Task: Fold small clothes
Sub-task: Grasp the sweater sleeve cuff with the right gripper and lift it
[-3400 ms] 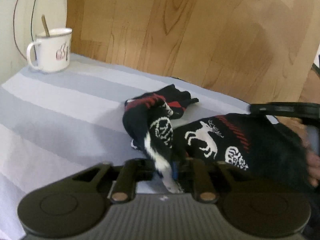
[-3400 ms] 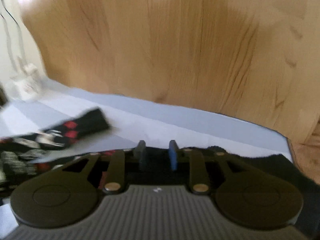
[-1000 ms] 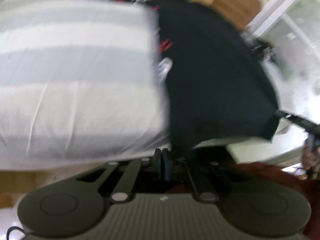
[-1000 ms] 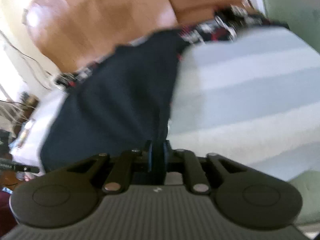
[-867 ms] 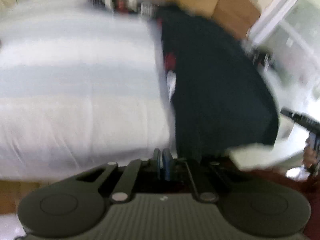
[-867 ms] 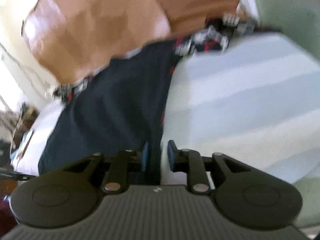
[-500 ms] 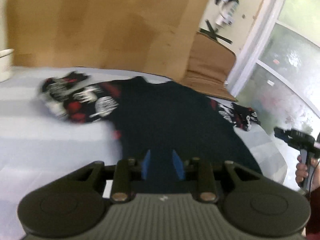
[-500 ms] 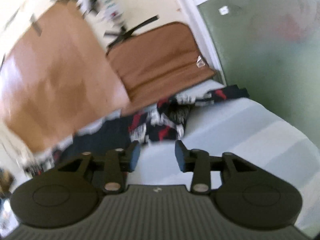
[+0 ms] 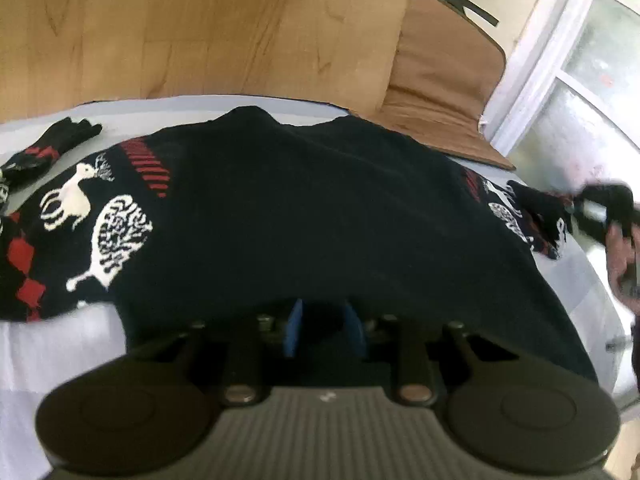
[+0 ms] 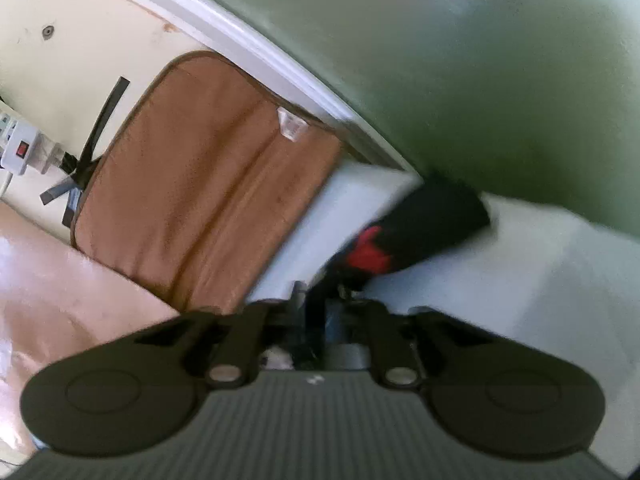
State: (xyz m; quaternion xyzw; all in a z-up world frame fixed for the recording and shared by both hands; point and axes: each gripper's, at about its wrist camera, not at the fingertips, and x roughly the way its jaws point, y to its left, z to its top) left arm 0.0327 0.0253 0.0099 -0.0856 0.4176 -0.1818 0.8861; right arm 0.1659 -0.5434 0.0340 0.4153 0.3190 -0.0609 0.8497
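Left wrist view: one black sweater (image 9: 320,208), reindeer-patterned sleeves, spread across frame centre on striped sheet (image 9: 48,356). No legible writing. Left gripper (image 9: 324,330) narrowly parted over hem, nothing pinched. Wooden headboard (image 9: 200,28) above.

Right wrist view: right gripper (image 10: 316,316), jaws just closing, clamps sleeve cuff (image 10: 416,232). One brown cushion (image 10: 208,184), one power strip (image 10: 24,148) left.

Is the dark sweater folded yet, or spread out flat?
Spread out: the sweater lies flat, back up, both patterned sleeves out to its sides on the striped sheet.
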